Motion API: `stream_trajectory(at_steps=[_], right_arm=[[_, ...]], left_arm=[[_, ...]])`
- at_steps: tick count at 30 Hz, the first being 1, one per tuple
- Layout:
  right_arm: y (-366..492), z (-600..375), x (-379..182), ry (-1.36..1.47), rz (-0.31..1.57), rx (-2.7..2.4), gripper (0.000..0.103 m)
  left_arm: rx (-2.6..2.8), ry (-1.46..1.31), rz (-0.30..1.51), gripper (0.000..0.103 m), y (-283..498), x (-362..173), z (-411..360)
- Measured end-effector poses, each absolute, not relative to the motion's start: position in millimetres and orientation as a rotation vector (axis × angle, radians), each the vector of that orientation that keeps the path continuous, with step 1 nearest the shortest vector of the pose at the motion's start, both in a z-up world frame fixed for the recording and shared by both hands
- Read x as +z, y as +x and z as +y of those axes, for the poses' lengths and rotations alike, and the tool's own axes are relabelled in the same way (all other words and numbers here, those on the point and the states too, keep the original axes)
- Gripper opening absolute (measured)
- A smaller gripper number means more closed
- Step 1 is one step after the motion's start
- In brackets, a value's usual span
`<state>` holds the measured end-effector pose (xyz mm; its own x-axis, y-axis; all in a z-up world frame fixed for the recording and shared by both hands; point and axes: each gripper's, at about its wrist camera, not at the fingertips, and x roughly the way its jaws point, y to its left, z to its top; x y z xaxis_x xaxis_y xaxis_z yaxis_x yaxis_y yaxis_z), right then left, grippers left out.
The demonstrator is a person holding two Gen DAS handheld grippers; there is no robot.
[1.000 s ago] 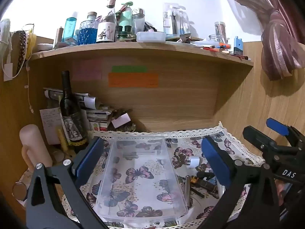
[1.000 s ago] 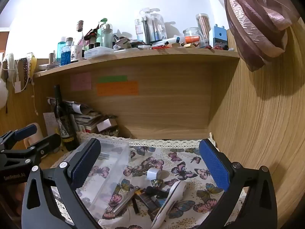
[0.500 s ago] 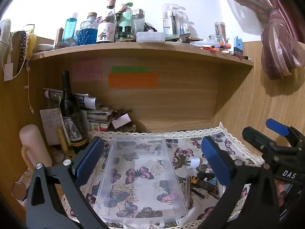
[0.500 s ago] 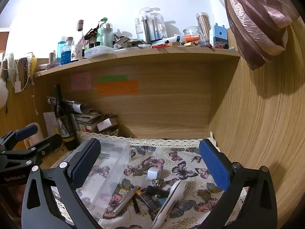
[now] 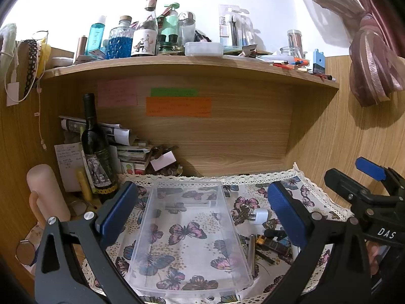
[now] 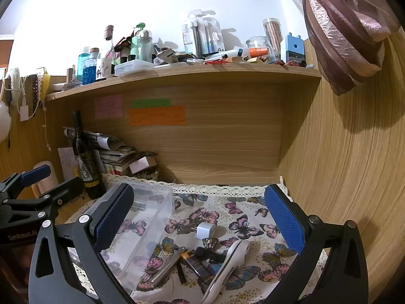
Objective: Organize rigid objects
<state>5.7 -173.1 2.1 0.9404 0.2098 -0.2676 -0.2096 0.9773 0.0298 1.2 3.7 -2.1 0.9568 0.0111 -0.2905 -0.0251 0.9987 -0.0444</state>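
A clear plastic bin (image 5: 188, 238) lies on the butterfly cloth (image 5: 243, 202), with nothing visible inside. My left gripper (image 5: 202, 212) is open above it, holding nothing. To the bin's right lie a white plug adapter (image 6: 205, 230), a silver pen (image 6: 168, 266), a white oblong device (image 6: 227, 266), a small battery-like piece (image 6: 196, 262) and dark small items. My right gripper (image 6: 198, 217) is open above this pile, holding nothing. The bin also shows in the right wrist view (image 6: 149, 217), and the adapter in the left wrist view (image 5: 260, 215).
A dark wine bottle (image 5: 97, 152) stands at the back left beside stacked papers (image 5: 126, 147). A pink cylinder (image 5: 46, 195) stands at far left. The upper shelf (image 5: 189, 62) is crowded with bottles. A wooden wall (image 6: 341, 177) closes the right side.
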Motion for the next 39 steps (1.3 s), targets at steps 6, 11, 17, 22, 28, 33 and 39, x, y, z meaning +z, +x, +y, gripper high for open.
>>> stream_trajectory(at_steps=[6,11,17,22,28,33,39], right_arm=[[5.5,-171.5,3.0,-0.008,0.266,0.218,0.103],[5.8,-171.5,2.8,-0.009,0.265,0.22,0.103],[5.5,-171.4,2.9,-0.008,0.263,0.219,0.103],[5.3,-171.4,3.1,-0.009,0.263,0.219,0.103],[4.2,-170.6,4.3,-0.009,0.26,0.22,0.103],[4.4,-170.1,4.5,-0.009,0.259,0.22,0.103],[3.4,-169.6,4.7,-0.009,0.258,0.22,0.103]], left_arm=[[0.018,-0.049,0.294,0.103,0.8,-2.4,4.6],[0.017,-0.049,0.294,0.103,0.8,-2.4,4.7],[0.018,-0.05,0.294,0.103,1.1,-2.1,4.6],[0.02,-0.051,0.294,0.103,1.0,-2.4,4.5],[0.018,-0.051,0.294,0.103,0.7,-3.2,5.9],[0.02,-0.05,0.293,0.103,0.9,-3.0,6.6],[0.019,-0.052,0.294,0.103,0.7,-2.9,6.6]])
